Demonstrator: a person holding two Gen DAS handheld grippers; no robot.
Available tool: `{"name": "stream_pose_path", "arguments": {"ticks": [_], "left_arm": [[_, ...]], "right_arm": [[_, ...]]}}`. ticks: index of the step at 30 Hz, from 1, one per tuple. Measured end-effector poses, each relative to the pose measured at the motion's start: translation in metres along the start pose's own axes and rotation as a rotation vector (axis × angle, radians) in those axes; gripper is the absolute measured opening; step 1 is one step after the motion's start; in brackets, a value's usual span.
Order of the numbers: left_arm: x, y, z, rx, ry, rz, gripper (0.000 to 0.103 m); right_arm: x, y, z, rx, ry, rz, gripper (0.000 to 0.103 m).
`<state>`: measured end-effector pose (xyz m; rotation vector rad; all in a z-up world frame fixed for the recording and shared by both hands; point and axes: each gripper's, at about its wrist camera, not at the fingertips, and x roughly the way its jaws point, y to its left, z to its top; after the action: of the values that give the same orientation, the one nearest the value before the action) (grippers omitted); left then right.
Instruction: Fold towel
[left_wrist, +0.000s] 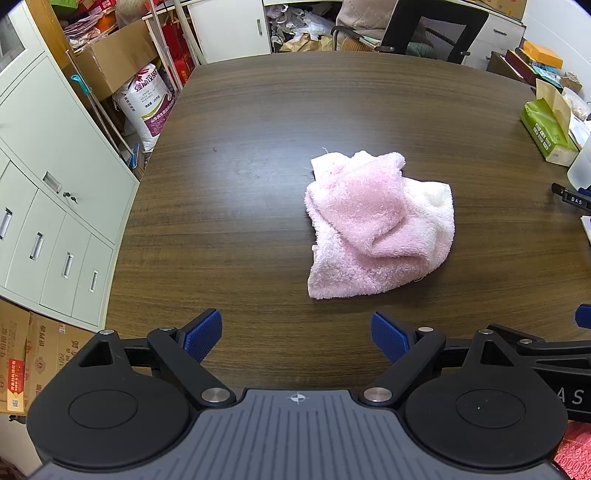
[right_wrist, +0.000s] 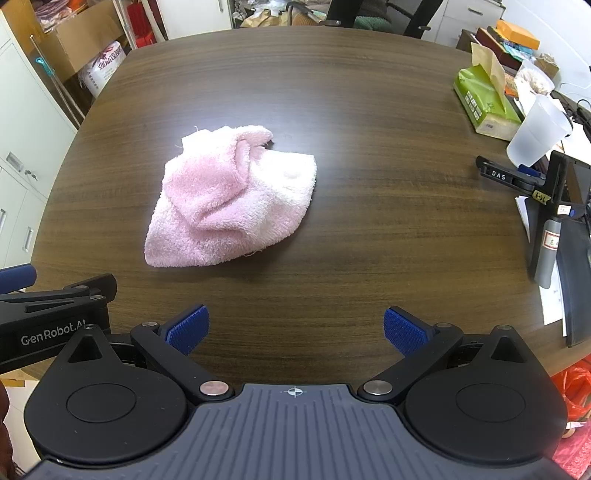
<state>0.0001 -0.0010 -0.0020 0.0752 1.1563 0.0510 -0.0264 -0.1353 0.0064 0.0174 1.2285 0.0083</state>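
A pink and white towel (left_wrist: 376, 229) lies crumpled in a heap on the dark wooden table (left_wrist: 240, 184). In the right wrist view the towel (right_wrist: 229, 203) sits left of centre. My left gripper (left_wrist: 297, 338) is open and empty, above the table near its front edge, with the towel ahead and slightly right. My right gripper (right_wrist: 295, 330) is open and empty, with the towel ahead and to the left. Both grippers are apart from the towel. The left gripper's body shows at the left edge of the right wrist view (right_wrist: 55, 314).
A green tissue pack (right_wrist: 484, 99), a translucent plastic jug (right_wrist: 535, 129) and a black stand with a screen (right_wrist: 554, 192) stand on the table's right side. White cabinets (left_wrist: 48, 184) and cardboard boxes (left_wrist: 110, 62) stand left. An office chair (left_wrist: 436, 33) is behind the table.
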Motion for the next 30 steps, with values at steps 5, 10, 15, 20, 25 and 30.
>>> {"name": "stream_pose_path", "arguments": {"ticks": [5,10,15,20,25,30], "left_arm": [[0.0003,0.0017,0.0011,-0.003,0.002,-0.001,0.091],[-0.0009,0.0052,0.0004,-0.005,0.003,-0.004,0.091],[-0.0003,0.0057,-0.0001,-0.004,0.002,-0.006,0.091],[-0.0012,0.0068,-0.0007,-0.005,0.002,-0.005,0.091],[0.0004,0.0070,-0.0002,-0.007,0.006,-0.006,0.091],[0.0008,0.0073,-0.0005,-0.008,0.006,-0.005,0.091]], "right_arm": [[-0.0003,0.0001,-0.0002,-0.001,-0.002,0.000,0.102],[-0.0005,0.0001,-0.0005,-0.002,-0.004,0.000,0.102],[-0.0008,0.0002,-0.0008,-0.003,-0.006,0.000,0.102],[-0.0011,-0.0009,-0.0031,-0.002,-0.007,-0.001,0.102],[0.0005,0.0023,0.0008,-0.005,-0.003,-0.005,0.102],[0.0001,0.0025,-0.0011,-0.003,-0.003,-0.005,0.102]]}}
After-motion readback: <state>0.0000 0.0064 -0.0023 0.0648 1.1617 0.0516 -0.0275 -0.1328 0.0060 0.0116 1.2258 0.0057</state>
